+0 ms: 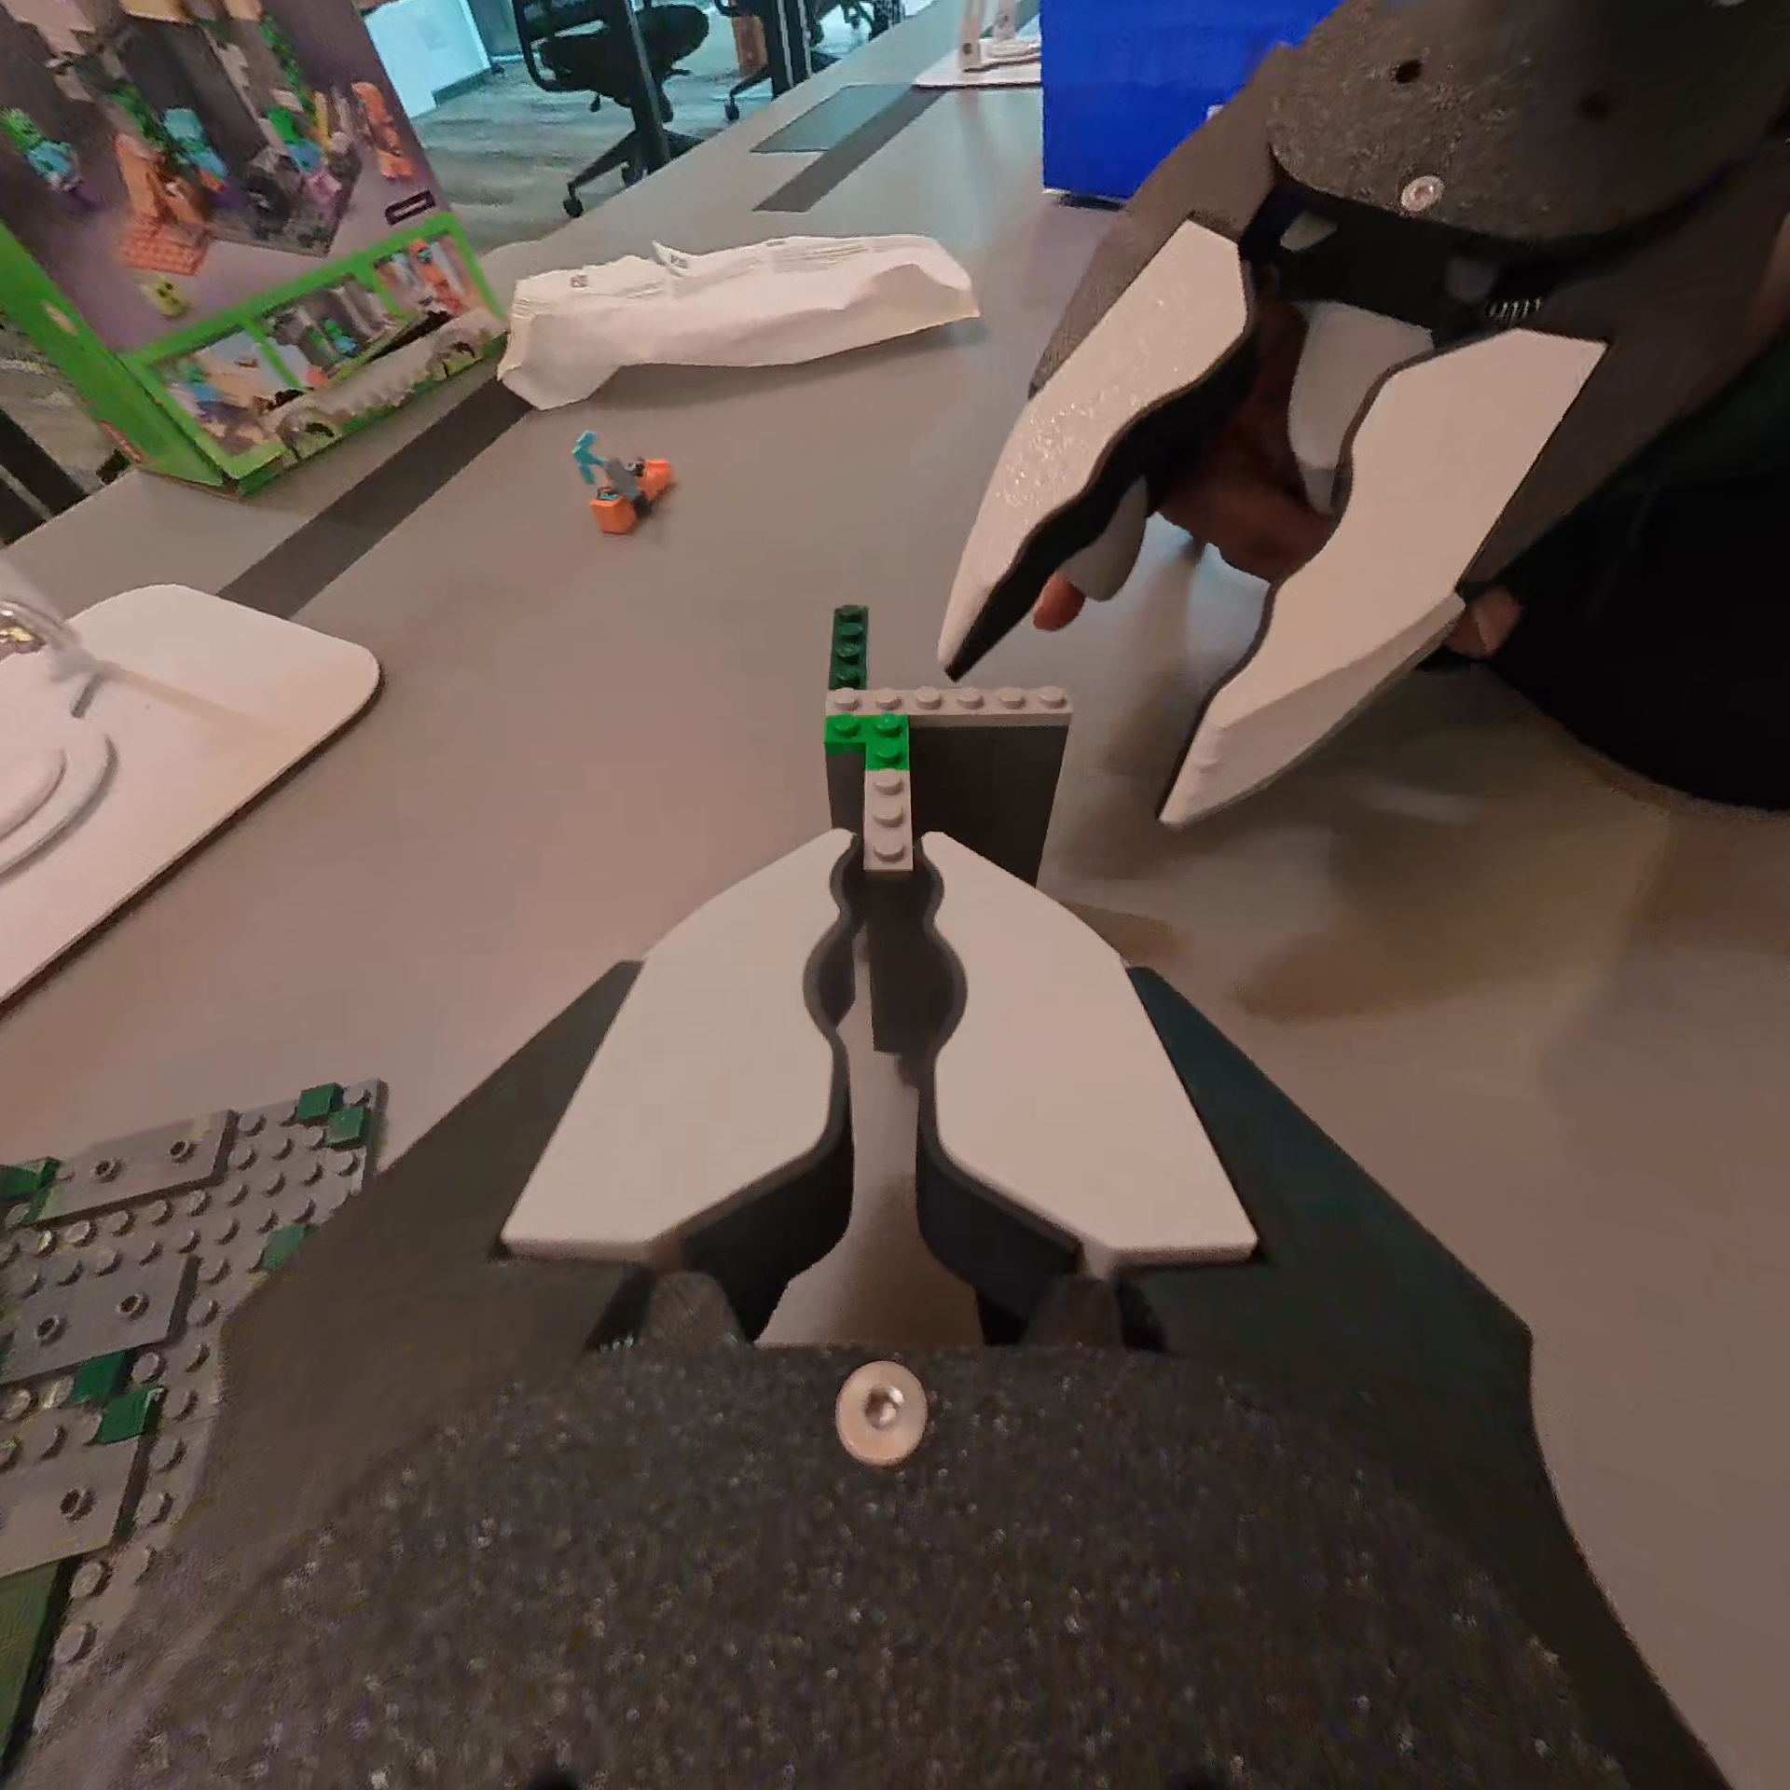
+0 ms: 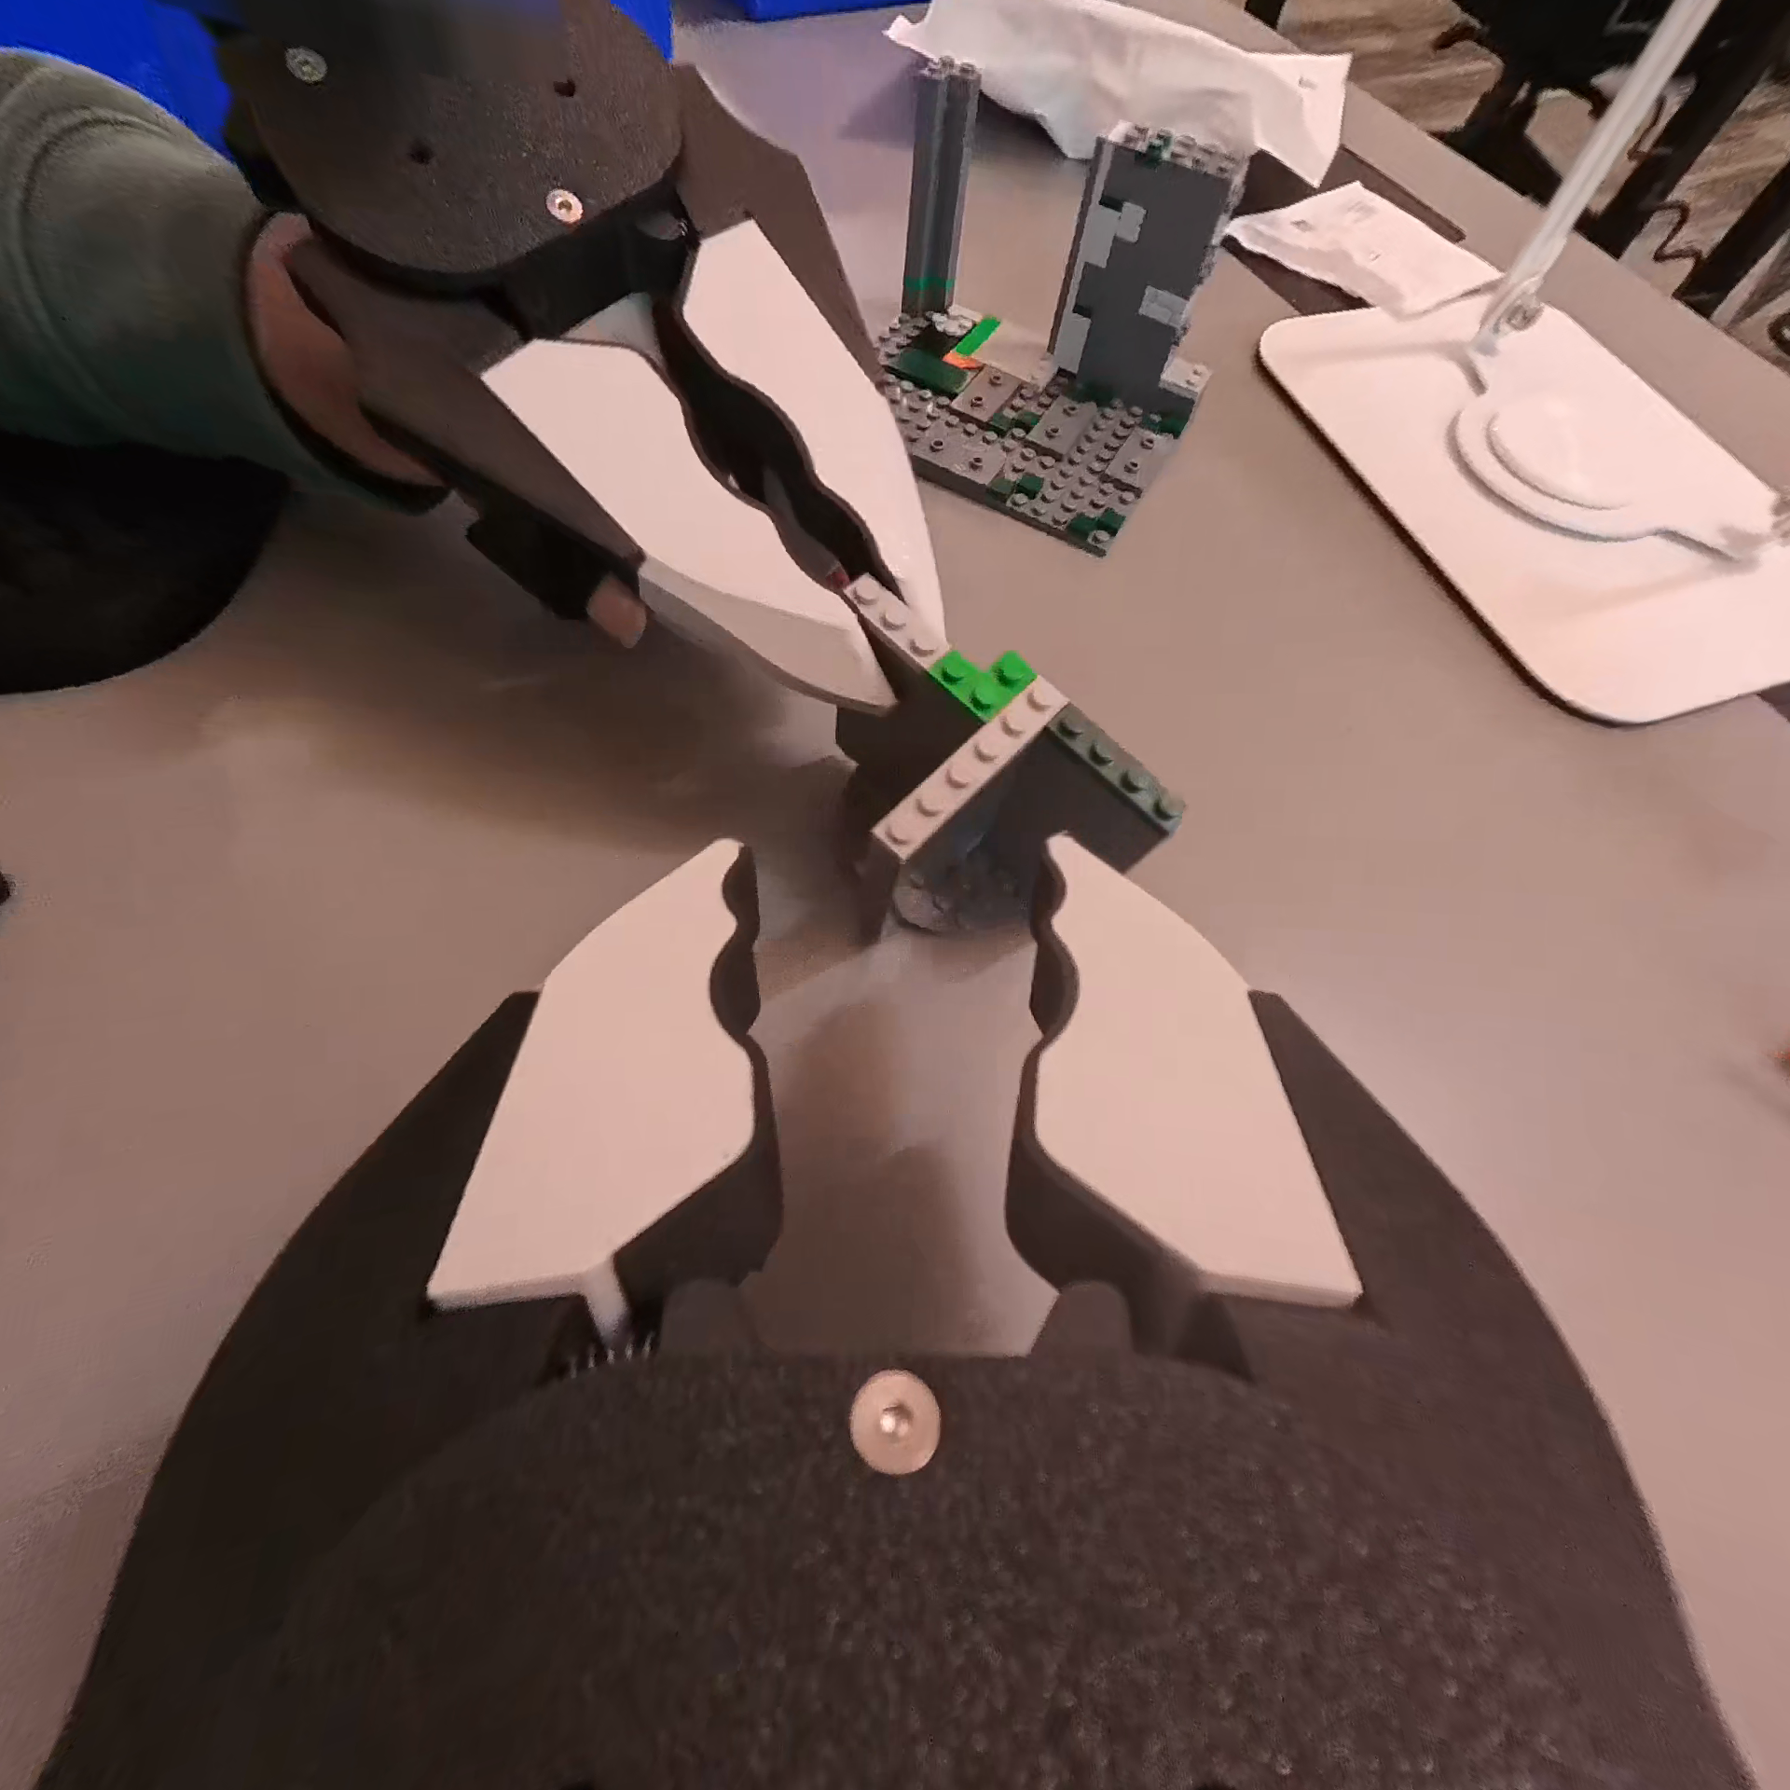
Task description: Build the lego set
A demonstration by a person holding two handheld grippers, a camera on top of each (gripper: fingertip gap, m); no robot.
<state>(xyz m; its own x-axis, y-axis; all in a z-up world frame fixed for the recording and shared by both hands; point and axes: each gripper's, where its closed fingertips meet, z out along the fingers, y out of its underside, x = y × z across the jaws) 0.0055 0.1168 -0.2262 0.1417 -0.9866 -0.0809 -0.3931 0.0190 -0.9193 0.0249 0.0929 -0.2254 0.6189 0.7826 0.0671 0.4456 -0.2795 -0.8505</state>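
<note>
Studded grey wall piece (image 1: 944, 765), gripper-clamped (image 1: 889, 857)

long grey table (image 1: 504, 678); black office chairs (image 1: 620, 68) on carpet behind.

The right gripper (image 2: 896, 877) hangs with jaws spread before a grey-and-green brick wall section (image 2: 1007, 765) on the grey counter (image 2: 1356, 969); the left gripper (image 2: 886, 630) pinches its light-grey end.
</note>
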